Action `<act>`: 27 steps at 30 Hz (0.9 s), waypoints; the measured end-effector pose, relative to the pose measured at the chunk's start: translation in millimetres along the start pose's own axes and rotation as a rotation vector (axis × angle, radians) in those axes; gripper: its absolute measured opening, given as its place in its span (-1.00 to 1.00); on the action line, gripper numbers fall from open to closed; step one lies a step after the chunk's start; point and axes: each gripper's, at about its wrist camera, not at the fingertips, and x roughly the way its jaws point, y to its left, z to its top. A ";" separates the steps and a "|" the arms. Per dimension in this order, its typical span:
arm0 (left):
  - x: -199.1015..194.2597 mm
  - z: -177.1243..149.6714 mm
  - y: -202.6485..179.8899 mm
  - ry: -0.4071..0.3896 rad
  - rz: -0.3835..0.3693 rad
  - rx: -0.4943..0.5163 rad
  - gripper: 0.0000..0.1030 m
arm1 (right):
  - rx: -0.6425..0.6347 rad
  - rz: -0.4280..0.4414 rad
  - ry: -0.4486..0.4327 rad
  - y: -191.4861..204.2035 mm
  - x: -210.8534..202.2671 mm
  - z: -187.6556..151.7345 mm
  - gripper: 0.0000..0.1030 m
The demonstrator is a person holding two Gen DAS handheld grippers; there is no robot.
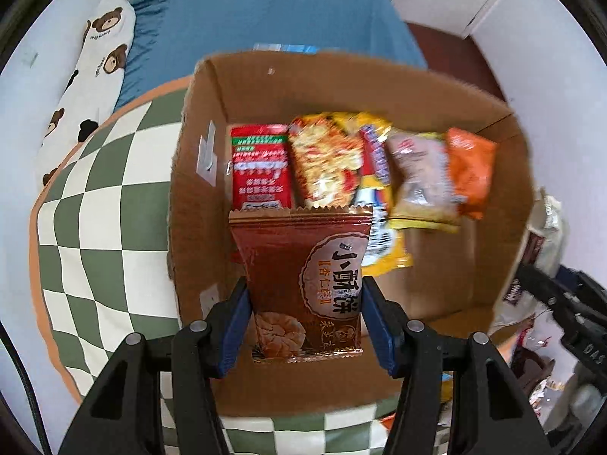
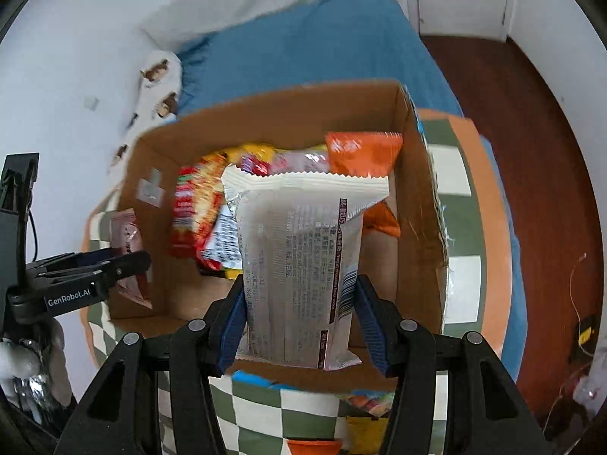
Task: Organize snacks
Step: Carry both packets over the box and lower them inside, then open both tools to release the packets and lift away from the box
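A: Left tool [image 1: 305,314] clamped on a brown biscuit packet [image 1: 303,284], held upright above the near left part of the cardboard box [image 1: 197,174]. Right tool [image 2: 299,314] clamped on a white packet [image 2: 303,265], above the near right part.

B: Contents?

A: Red packet [image 1: 261,167], noodle packet [image 1: 326,163], yellow packet [image 1: 379,204], pale packet [image 1: 421,178] and orange packet [image 1: 470,170] standing in a row along the far wall. Near half of the floor bare.

B: Advice for the step in hand?

A: Probably best lowered one at a time, upright, in front of the row; released only once inside.

B: Edges?

A: Near wall close under both tools; worth clearing first. Box resting on a checkered mat [image 1: 95,204], blue bed [image 1: 265,11] behind.
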 end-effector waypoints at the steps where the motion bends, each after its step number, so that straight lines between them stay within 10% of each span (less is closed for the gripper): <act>1: 6.6 0.5 0.7 0.020 0.003 0.003 0.05 | 0.001 -0.014 0.010 -3.0 5.6 0.5 0.11; 4: 27.6 0.5 3.2 0.072 0.025 -0.002 0.07 | 0.008 -0.038 0.078 -12.0 27.0 2.6 0.14; 7: 42.3 -0.8 4.2 0.087 0.027 -0.004 0.27 | 0.020 -0.065 0.147 -20.1 49.3 -0.2 0.88; 20: 28.2 -13.6 -5.3 -0.042 0.036 -0.005 0.94 | -0.001 -0.141 0.098 -14.3 47.7 -12.1 0.91; 27: 6.6 -40.2 -11.6 -0.139 0.020 -0.011 0.95 | -0.009 -0.163 -0.008 -7.8 16.0 -30.6 0.92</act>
